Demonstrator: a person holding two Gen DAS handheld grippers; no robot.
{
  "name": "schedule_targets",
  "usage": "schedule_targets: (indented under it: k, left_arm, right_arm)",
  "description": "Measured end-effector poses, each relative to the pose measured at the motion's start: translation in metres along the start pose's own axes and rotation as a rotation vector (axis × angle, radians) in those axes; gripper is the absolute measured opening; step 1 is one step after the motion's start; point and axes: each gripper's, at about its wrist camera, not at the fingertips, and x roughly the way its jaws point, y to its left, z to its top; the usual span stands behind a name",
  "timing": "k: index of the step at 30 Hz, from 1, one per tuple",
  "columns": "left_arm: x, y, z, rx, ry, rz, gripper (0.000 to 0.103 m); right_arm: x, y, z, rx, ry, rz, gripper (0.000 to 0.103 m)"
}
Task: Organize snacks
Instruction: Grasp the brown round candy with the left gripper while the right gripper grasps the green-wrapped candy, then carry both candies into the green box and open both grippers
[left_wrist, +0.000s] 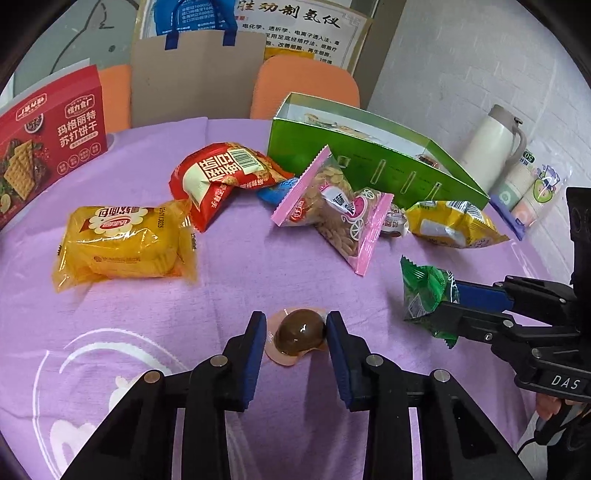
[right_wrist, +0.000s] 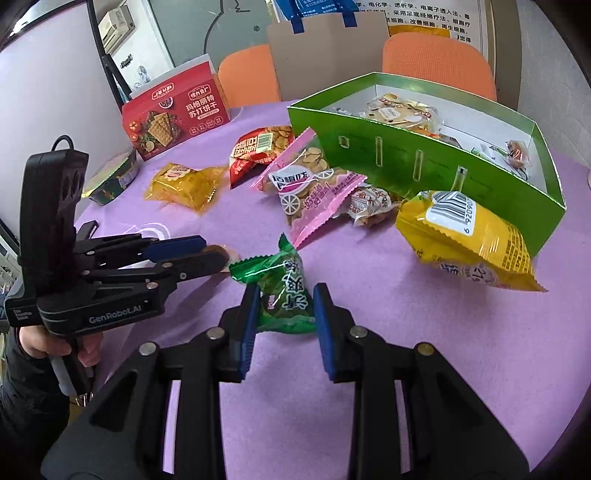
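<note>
**A:** On the purple cloth (left_wrist: 221, 295), at six o'clock of the left wrist view: one vacuum-packed egg (left_wrist: 300, 332), bracketed by the left gripper (left_wrist: 295, 320). Contact at the right pad against the brown dome, at the left pad only with the film's edge. Cannot tell whether clamped or merely closing.

**B:** And at six o'clock of the right wrist view, one green packet (right_wrist: 282, 284), pressed on both sides by the right gripper (right_wrist: 285, 292). Grasped, by the look of it, though low against the cloth.

**A:** Step in hand, as a judgement: picking up, two snacks at once. No lift yet.

**B:** Next: finish the squeeze on the egg, gently, given slippery film. Then lift both and carry toward the green box (right_wrist: 369, 155), at one o'clock from either gripper. Clear the near wall before letting go, then drop inside.

**A:** Count, please.

**B:** Loose on the cloth, eight at least:
- one orange-yellow cake pack (left_wrist: 122, 243)
- one red biscuit bag (left_wrist: 221, 177)
- one small blue packet (left_wrist: 277, 192), half hidden at that bag's four o'clock
- one pink biscuit bag (left_wrist: 332, 206)
- one small pale wrapped piece (right_wrist: 369, 203)
- one yellow bag (right_wrist: 472, 236)
- plus the green packet and the egg

Possibly a second pale piece, too crowded to tell.

**A:** Boxes?

**B:** One green box, open-topped, holding at least three packets (right_wrist: 402, 114). One red cracker box (left_wrist: 48, 140), standing at ten o'clock. Two grippers.
</note>
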Motion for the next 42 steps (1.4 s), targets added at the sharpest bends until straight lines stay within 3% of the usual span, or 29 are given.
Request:
schedule_targets:
  k: [8,10,15,21,24,26,28,30,33,36,40,42]
  left_arm:
    - [0.003,-0.01,0.001,0.047,0.017,0.0,0.035]
    - [0.002,-0.012,0.002,0.055,0.011,-0.008,0.026]
    - [0.0,-0.021,-0.003,0.061,0.009,-0.001,0.026]
    - [-0.028,-0.03,0.008,0.046,-0.052,-0.053,0.026]
    - [-0.05,-0.041,0.028,0.069,-0.109,-0.052,0.026]
    - [-0.062,-0.048,0.045,0.073,-0.15,-0.065,0.026]
    - [-0.067,-0.055,0.06,0.08,-0.174,-0.08,0.026]
    - [-0.066,-0.061,0.072,0.093,-0.186,-0.067,0.026]
    - [-0.061,-0.063,0.075,0.088,-0.177,-0.099,0.026]
    - [-0.053,-0.062,0.064,0.073,-0.145,-0.111,0.026]
    - [-0.043,-0.061,0.051,0.069,-0.101,-0.108,0.026]
    - [-0.041,-0.061,0.051,0.061,-0.1,-0.109,0.026]
  right_arm:
    - [-0.002,-0.002,-0.007,0.024,0.001,0.008,0.031]
    - [-0.002,-0.004,-0.009,0.031,0.002,0.009,0.031]
    - [-0.005,-0.006,-0.012,0.041,0.001,0.012,0.031]
    - [-0.028,-0.007,-0.005,0.03,-0.049,0.012,0.031]
    - [-0.052,-0.01,0.007,0.023,-0.12,0.007,0.021]
    - [-0.067,-0.015,0.017,0.026,-0.166,-0.01,0.02]
    - [-0.078,-0.021,0.026,0.021,-0.197,-0.038,0.009]
    - [-0.083,-0.028,0.03,0.03,-0.207,-0.056,0.009]
    - [-0.085,-0.035,0.019,0.027,-0.184,-0.018,0.012]
    - [-0.07,-0.031,-0.007,-0.019,-0.083,-0.003,0.038]
    - [-0.057,-0.027,-0.041,-0.048,0.014,-0.004,0.038]
    - [-0.059,-0.025,-0.049,-0.031,0.012,0.008,0.038]
